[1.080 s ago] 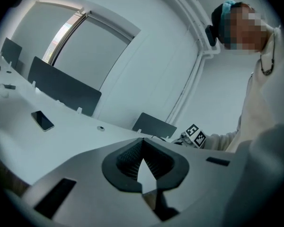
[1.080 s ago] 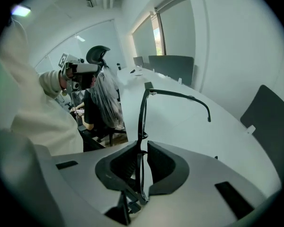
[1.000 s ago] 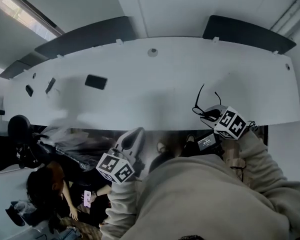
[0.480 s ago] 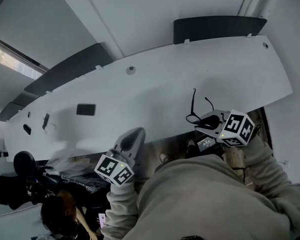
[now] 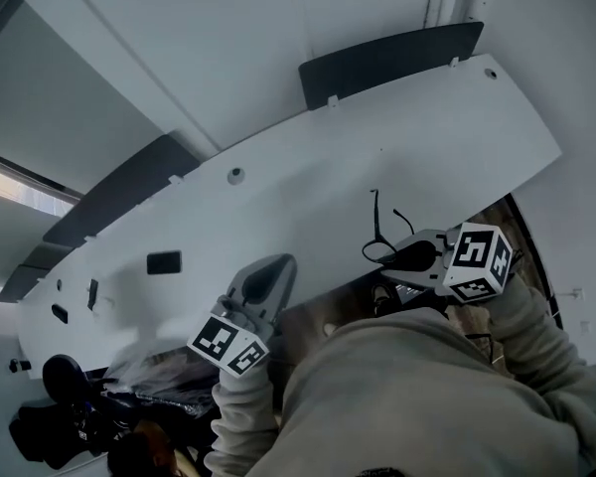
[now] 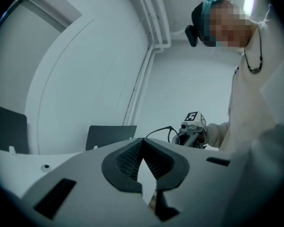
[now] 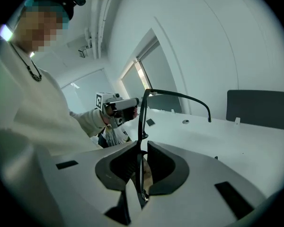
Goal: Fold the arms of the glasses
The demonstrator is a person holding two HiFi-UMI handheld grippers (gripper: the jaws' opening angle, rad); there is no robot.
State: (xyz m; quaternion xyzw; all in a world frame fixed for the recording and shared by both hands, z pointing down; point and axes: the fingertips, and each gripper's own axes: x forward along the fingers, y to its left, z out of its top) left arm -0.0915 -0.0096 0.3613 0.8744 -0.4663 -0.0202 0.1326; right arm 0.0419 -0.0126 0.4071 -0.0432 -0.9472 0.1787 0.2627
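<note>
**A:** Over the near edge of the white table (image 5: 308,167), what has the right gripper (image 5: 405,257) got?

**B:** The black glasses (image 5: 375,222). They are up in the air, clear of the tabletop. In the right gripper view the jaws are clamped on the front of the frame, which runs upright between the pads.

**A:** And the arms?

**B:** Both stand out from the frame, not folded. In the head view they show as two thin prongs pointing away across the table. In the right gripper view one temple arm (image 7: 180,94) curves out to the right and hooks down at its tip.

**A:** Where is the left gripper (image 5: 275,266)?

**B:** Well apart from the glasses, off to the left, just at the table's near edge. Its own view shows the two ribbed pads (image 6: 154,162) pressed together with nothing between them. The right gripper and the glasses sit ahead of it in that view, a fair way off.

**A:** Anything else on the table?

**B:** A small black rectangle (image 5: 164,262) lies flat far to the left, and a round fitting (image 5: 236,176) is set in the top. A dark panel (image 5: 392,63) stands along the far edge. The person's cream sleeve (image 5: 240,415) runs up to the left gripper's marker cube (image 5: 228,344).
</note>
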